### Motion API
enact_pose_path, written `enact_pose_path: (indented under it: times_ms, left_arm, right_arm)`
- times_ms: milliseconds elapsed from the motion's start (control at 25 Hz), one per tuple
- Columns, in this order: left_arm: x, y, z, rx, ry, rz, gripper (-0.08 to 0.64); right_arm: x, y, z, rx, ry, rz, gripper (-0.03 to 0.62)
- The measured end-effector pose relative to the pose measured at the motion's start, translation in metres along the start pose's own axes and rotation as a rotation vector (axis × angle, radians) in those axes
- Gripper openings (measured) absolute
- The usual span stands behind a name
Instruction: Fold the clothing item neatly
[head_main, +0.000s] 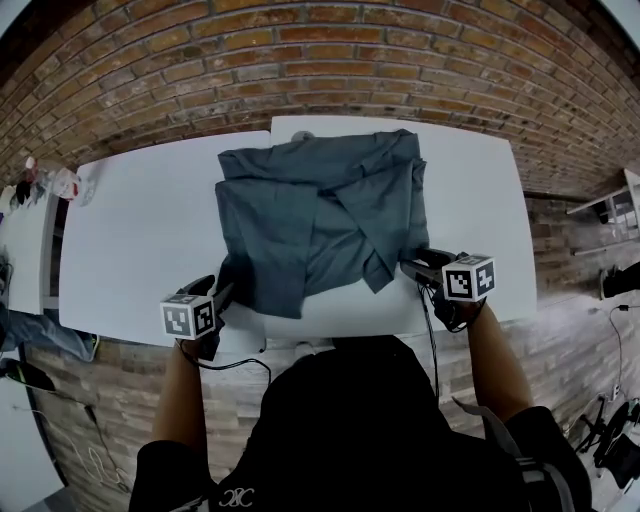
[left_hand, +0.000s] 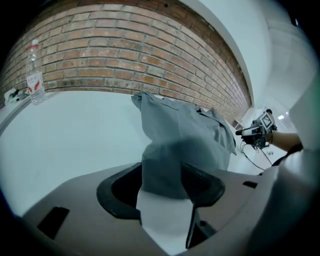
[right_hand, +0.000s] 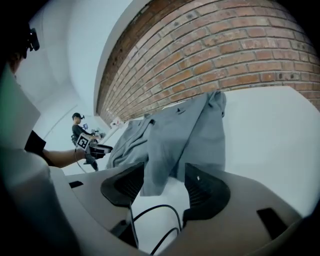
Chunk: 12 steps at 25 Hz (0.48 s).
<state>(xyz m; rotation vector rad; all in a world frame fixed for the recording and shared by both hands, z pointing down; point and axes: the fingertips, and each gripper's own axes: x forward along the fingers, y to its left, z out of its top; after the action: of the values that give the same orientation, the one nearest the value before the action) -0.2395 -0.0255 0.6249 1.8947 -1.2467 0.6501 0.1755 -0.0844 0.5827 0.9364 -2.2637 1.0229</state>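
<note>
A grey-blue garment (head_main: 320, 215) lies partly folded on the white table (head_main: 140, 240), its sides turned in and its near hem close to the front edge. My left gripper (head_main: 225, 292) sits at the garment's near left corner. In the left gripper view the cloth (left_hand: 180, 135) lies between the spread jaws of this gripper (left_hand: 162, 182), which is open. My right gripper (head_main: 412, 266) is at the near right corner. It is open too (right_hand: 165, 187), with a cloth flap (right_hand: 185, 135) hanging loose between its jaws.
A brick wall (head_main: 330, 50) runs behind the table. A plastic bottle (left_hand: 34, 75) stands at the table's far left end. A black cable (right_hand: 155, 215) loops under the right gripper. A second white surface (head_main: 25, 250) adjoins on the left.
</note>
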Motion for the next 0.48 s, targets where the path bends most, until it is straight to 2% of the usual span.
enact_pose_path:
  times_ms: [120, 200, 360, 480]
  left_arm:
    - [0.002, 0.004, -0.012, 0.036, 0.022, 0.026, 0.221]
    - [0.006, 0.011, -0.014, 0.030, 0.030, 0.034, 0.221]
    - [0.018, 0.014, -0.020, -0.015, 0.057, 0.039, 0.220]
    - [0.025, 0.014, -0.024, -0.008, 0.090, 0.100, 0.213]
  right_arm:
    - [0.006, 0.011, -0.020, 0.006, 0.037, 0.012, 0.255]
    - [0.007, 0.011, -0.023, 0.046, 0.027, 0.008, 0.255]
    - [0.012, 0.005, -0.020, 0.214, -0.042, 0.017, 0.253]
    - [0.017, 0.002, -0.019, 0.320, -0.054, 0.032, 0.252]
